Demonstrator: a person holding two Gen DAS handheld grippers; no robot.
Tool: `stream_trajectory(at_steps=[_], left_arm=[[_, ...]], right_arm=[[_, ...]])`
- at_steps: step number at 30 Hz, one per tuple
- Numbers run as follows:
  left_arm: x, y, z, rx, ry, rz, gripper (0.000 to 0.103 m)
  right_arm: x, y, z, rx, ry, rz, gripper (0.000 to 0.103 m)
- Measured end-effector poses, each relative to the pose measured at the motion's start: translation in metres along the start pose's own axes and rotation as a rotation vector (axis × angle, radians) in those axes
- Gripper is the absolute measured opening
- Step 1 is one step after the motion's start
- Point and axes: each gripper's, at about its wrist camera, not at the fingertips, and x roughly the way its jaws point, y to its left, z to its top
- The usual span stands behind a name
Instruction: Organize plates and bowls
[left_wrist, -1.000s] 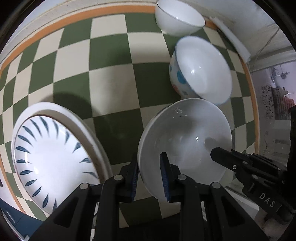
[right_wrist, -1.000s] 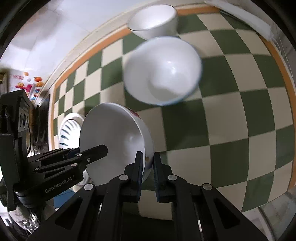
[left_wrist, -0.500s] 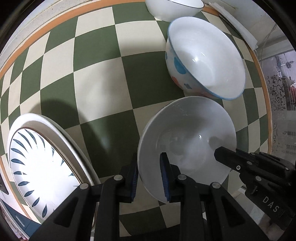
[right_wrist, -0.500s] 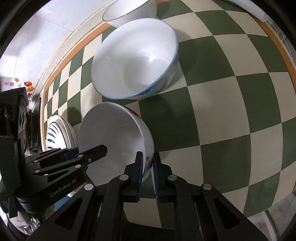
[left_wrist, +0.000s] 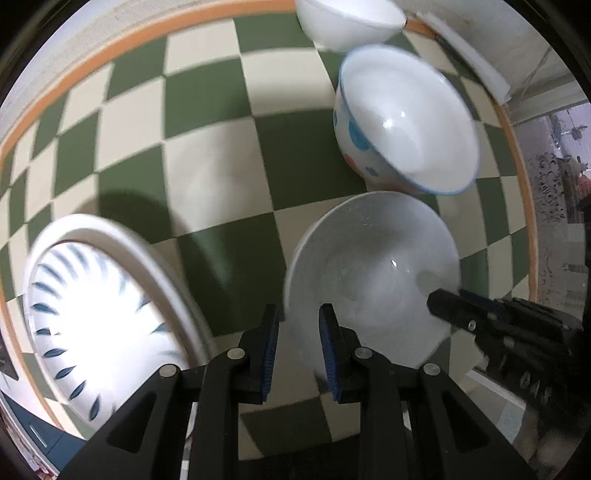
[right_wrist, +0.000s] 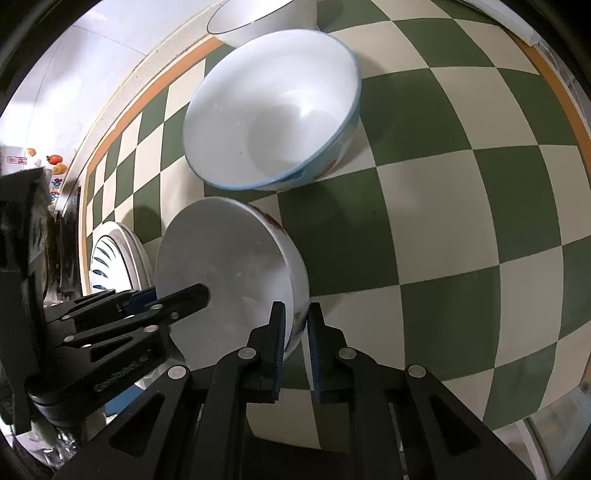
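- The left tongs (left_wrist: 300, 347) point down at the checked surface (left_wrist: 207, 173) and pinch the near rim of the held bowl (left_wrist: 369, 266). One blue pad is outside the wall and the other is inside the basin.
- The right tongs (right_wrist: 295, 343) straddle the opposite rim of the same bowl, one pad inside and one against the outer wall. Their jaws have just been opening a little, but the rim is between them and the pads look to be touching it on both sides.
- The held bowl is white inside, with a red pattern on its outer wall showing in the right wrist view. It sits in the lower middle of both views, tilted, with its opening turned toward the left tongs.
- In the left wrist view the right tongs come in from the lower right of the frame, with their tip at the bowl's edge.
- The blue-rimmed bowl (left_wrist: 406, 122) stands on the surface just above the held bowl in the frame. It is white inside, with blue and orange spots outside. Whether the two touch I cannot tell.
- A plain white bowl (left_wrist: 347, 22) stands at the top edge of the frame, just beyond the blue-rimmed bowl.
- A plate with blue strokes (left_wrist: 99, 317) lies at the lower left of the left wrist view, blurred and apart from the bowls.
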Motion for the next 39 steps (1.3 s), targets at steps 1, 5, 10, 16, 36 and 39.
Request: stream_trajectory(at_steps=[1, 5, 10, 16, 36, 39], left_arm=[[-0.01, 0.001, -0.002, 0.0, -0.018, -0.003, 0.02], [-0.046, 0.011, -0.001, -0.025, -0.078, -0.048, 0.022], [-0.052, 0.015, 0.044, -0.085, -0.12, -0.09, 0.029], [-0.025, 0.005, 0.096, -0.077, -0.076, -0.094, 0.029], [-0.013, -0.018, 0.117, 0.034, -0.066, -0.057, 0.011], [-0.04, -0.018, 0.103, 0.048, -0.1, -0.071, 0.011]], right_arm=[[-0.004, 0.0, -0.001, 0.001, -0.005, 0.005, 0.015], [-0.037, -0.007, -0.001, 0.03, -0.059, 0.047, 0.018], [-0.069, -0.021, 0.019, 0.085, -0.151, 0.099, 0.051], [-0.055, -0.039, 0.066, 0.144, -0.178, 0.102, 0.051], [-0.037, -0.032, 0.097, 0.148, -0.16, 0.101, 0.015], [-0.062, -0.018, 0.084, 0.106, -0.173, 0.098, 0.015]])
